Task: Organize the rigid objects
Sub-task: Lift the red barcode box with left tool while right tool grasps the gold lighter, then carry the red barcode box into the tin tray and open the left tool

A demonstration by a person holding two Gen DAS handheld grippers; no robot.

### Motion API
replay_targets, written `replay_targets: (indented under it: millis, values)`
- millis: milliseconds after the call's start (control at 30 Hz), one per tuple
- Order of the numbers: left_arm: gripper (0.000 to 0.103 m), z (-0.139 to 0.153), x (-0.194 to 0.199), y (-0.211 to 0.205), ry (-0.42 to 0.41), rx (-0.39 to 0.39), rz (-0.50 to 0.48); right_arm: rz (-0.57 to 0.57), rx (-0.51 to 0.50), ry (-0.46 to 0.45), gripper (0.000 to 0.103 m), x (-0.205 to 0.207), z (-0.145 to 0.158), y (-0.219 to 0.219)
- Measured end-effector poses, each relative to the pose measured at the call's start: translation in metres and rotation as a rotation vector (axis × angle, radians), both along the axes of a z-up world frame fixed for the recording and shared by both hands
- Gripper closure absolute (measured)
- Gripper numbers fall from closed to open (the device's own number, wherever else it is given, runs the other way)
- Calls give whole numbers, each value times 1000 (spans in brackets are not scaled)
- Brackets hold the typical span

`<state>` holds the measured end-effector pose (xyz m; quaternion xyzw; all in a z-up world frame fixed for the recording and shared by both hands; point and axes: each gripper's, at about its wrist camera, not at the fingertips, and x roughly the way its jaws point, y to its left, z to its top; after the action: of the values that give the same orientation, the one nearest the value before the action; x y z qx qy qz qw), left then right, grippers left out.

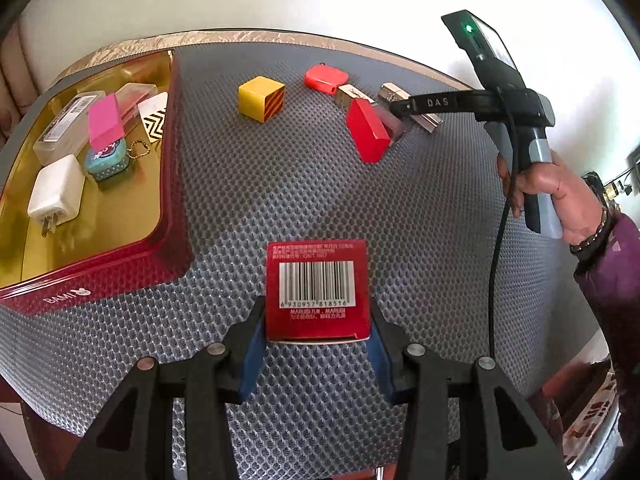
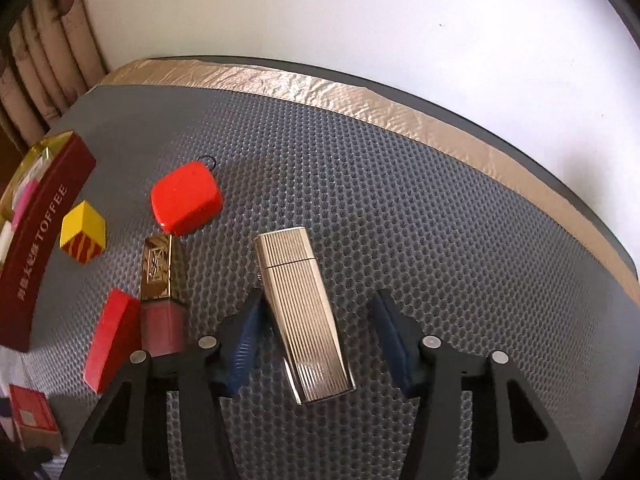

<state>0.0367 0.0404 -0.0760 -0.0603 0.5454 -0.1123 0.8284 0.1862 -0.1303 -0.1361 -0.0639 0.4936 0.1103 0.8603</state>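
My left gripper (image 1: 317, 312) is shut on a small red box with a barcode (image 1: 316, 280), held just above the grey mat. My right gripper (image 2: 318, 308) stands open around a ribbed silver lighter (image 2: 304, 316) lying on the mat; the left pad is close to it and the right pad is clearly apart. In the left wrist view the right gripper (image 1: 394, 110) reaches in over the lighter (image 1: 394, 92). Beside the lighter lie a gold lipstick (image 2: 158, 268), a red block (image 2: 112, 338), an orange-red rounded case (image 2: 186, 198) and a yellow cube (image 2: 83, 232).
A red tin with a gold inside (image 1: 168, 184) sits at the left, holding a white charger (image 1: 56, 196), a pink block (image 1: 105, 122), a teal tin (image 1: 107, 160) and a clear case (image 1: 66, 126). A gold strip (image 2: 360, 100) edges the mat's far side.
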Motion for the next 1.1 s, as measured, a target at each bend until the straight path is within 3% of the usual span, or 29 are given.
replay_targets:
  millis: [167, 500, 667, 900, 1033, 1100]
  values:
    - [57, 1, 1, 3, 8, -25, 15, -8, -52, -16, 76, -21, 2, 9]
    - [57, 29, -25, 27, -38, -97, 66, -122, 74, -41, 76, -118, 0, -25]
    - [57, 54, -35, 63, -77, -118, 149, -139, 91, -69, 76, -164, -2, -26]
    - [57, 73, -10, 111, -113, -25, 222, -153, 98, -112, 76, -173, -4, -26]
    - [57, 58, 17, 123, -93, 19, 235, -153, 89, -121, 76, -177, -3, -26]
    - [57, 46, 31, 128, -67, 3, 248, -154, 85, -126, 76, -179, -3, -25]
